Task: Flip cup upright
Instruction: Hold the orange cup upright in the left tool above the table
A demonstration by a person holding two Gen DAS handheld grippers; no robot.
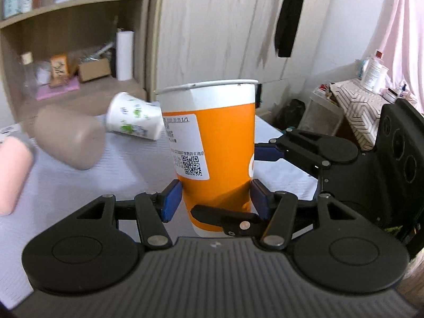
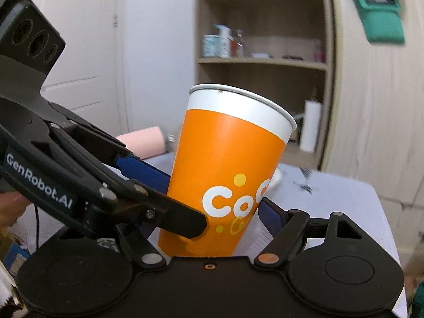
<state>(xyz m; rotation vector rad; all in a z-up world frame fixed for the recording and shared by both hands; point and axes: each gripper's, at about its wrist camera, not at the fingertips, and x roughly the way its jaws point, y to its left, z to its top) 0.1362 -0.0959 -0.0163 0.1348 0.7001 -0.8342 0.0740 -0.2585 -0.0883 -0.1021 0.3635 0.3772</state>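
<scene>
An orange paper cup (image 1: 217, 156) with a white rim and a QR label stands upright, mouth up, over the pale tablecloth (image 1: 127, 169). My left gripper (image 1: 216, 198) has its blue pads (image 1: 172, 198) on both sides of the cup's lower body, touching it. My right gripper (image 2: 212, 204) also brackets the cup (image 2: 228, 175), which leans slightly right in the right wrist view. The right gripper's blue pad (image 1: 267, 152) reaches the cup's right side in the left wrist view. The cup's base is hidden behind the gripper bodies.
A white cup with green print (image 1: 132, 118) lies on its side behind the orange cup. A tan cushion (image 1: 69, 137) and a pink roll (image 1: 13, 172) lie at left. Shelves (image 1: 66, 53) with clutter stand behind. The table's edge (image 2: 376, 193) is at right.
</scene>
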